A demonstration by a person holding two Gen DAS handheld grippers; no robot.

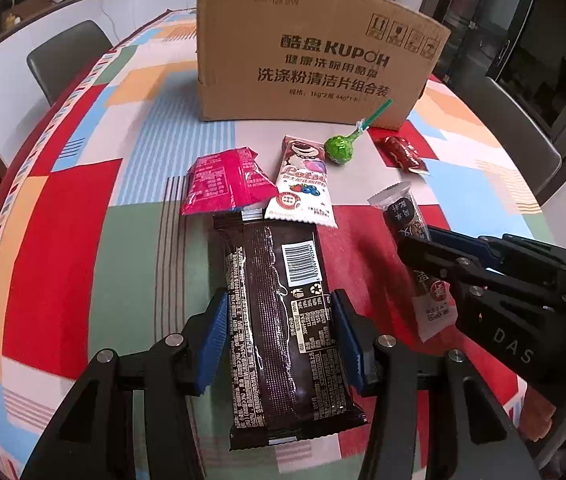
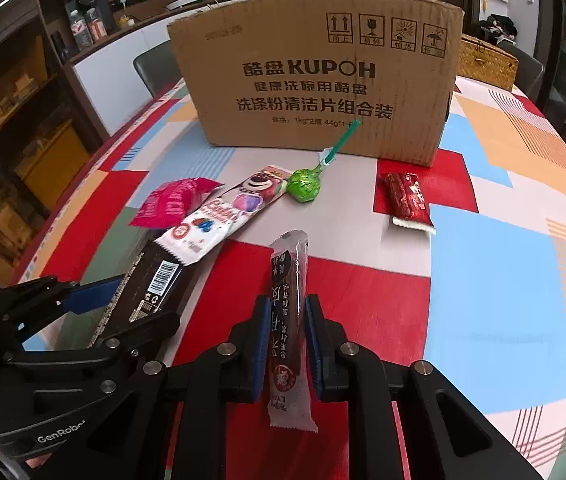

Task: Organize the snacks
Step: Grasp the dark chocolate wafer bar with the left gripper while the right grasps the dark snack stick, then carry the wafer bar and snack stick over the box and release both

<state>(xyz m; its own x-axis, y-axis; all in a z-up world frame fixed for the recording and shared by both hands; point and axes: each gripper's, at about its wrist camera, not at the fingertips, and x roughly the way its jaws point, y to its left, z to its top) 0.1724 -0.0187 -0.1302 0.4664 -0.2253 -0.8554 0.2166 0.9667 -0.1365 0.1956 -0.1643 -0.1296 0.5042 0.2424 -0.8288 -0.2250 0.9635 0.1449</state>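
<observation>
My left gripper (image 1: 279, 340) is shut on a dark brown snack bar (image 1: 279, 312), its blue pads pressing both long sides; it also shows in the right wrist view (image 2: 143, 292). My right gripper (image 2: 285, 344) is shut on a slim dark red stick snack (image 2: 287, 320), also seen in the left wrist view (image 1: 407, 216). On the table lie a pink packet (image 1: 223, 182), a white bear-print bar (image 1: 303, 184), a green lollipop (image 1: 341, 148) and a red wrapped sweet (image 2: 407, 196). A cardboard box (image 1: 315, 52) stands behind them.
The table has a patchwork cloth (image 1: 83, 220) of many colours. Dark chairs (image 1: 67, 56) stand along its left and right sides. A wicker basket (image 2: 487, 60) sits behind the box at the right. Shelves and a counter line the far wall.
</observation>
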